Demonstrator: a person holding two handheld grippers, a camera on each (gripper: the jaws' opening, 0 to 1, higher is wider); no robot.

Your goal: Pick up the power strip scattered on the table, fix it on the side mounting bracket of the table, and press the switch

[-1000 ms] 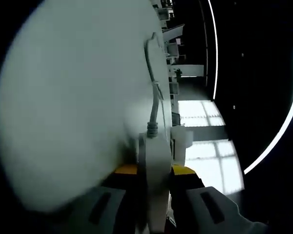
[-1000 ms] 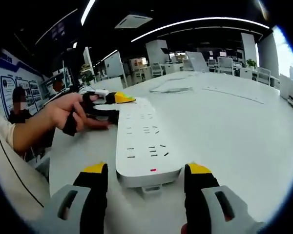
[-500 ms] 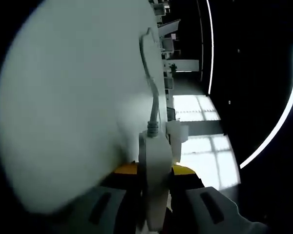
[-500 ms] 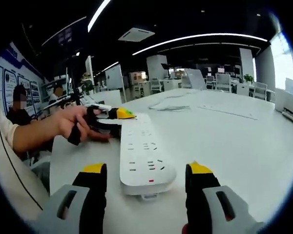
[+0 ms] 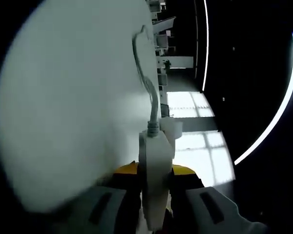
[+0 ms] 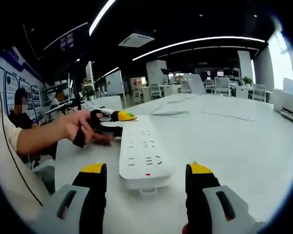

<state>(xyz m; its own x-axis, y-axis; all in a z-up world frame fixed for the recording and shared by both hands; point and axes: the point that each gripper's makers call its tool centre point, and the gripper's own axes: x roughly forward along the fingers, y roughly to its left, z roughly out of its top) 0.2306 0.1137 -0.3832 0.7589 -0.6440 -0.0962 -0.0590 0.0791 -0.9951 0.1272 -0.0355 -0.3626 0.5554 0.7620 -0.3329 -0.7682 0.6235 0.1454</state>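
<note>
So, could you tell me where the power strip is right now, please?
In the right gripper view the power strip lies on the white table, just ahead of the right gripper, whose open jaws flank its near end; the left gripper clamps its far end.

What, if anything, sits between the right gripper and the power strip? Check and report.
Nothing visible. The right gripper is open, and the power strip lies on the table just ahead of it. The left gripper grips the far end.
</note>
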